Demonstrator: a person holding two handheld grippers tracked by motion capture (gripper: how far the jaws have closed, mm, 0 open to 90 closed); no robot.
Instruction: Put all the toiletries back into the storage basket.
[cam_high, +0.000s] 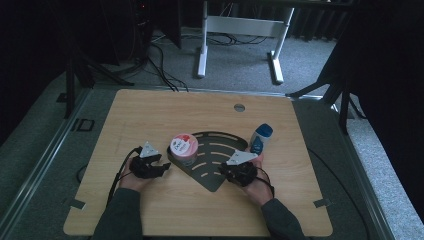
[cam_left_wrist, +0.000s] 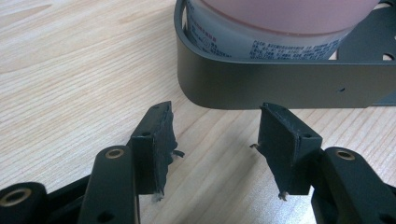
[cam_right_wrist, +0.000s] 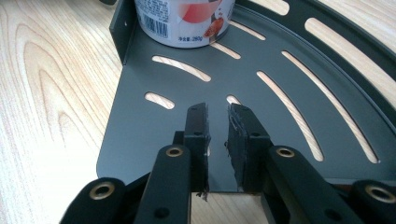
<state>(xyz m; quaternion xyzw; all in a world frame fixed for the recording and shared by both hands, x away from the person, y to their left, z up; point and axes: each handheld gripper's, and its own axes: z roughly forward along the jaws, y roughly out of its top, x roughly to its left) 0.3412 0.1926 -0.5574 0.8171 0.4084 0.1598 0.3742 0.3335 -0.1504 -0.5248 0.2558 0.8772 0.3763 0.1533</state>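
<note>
A dark fan-shaped slotted tray (cam_high: 220, 150) lies on the wooden table. A white tub with a pink lid (cam_high: 184, 147) stands in the tray's left corner. My left gripper (cam_high: 162, 167) rests just left of that corner, jaws wide apart and nothing between them. In the left gripper view my left gripper (cam_left_wrist: 217, 135) faces the tray's rounded wall (cam_left_wrist: 280, 84), with the tub (cam_left_wrist: 261, 37) behind it. My right gripper (cam_high: 225, 172) sits at the tray's near point. In the right gripper view my right gripper (cam_right_wrist: 218, 135) hangs over the tray floor (cam_right_wrist: 280, 116), a narrow bare gap between its pads, and the tub (cam_right_wrist: 182, 18) stands farther off.
A white bottle with a blue cap (cam_high: 261, 139) stands at the tray's right end, close to the right hand. A round hole (cam_high: 239, 107) marks the table's far side. A white desk frame (cam_high: 240, 30) and cables lie on the floor beyond.
</note>
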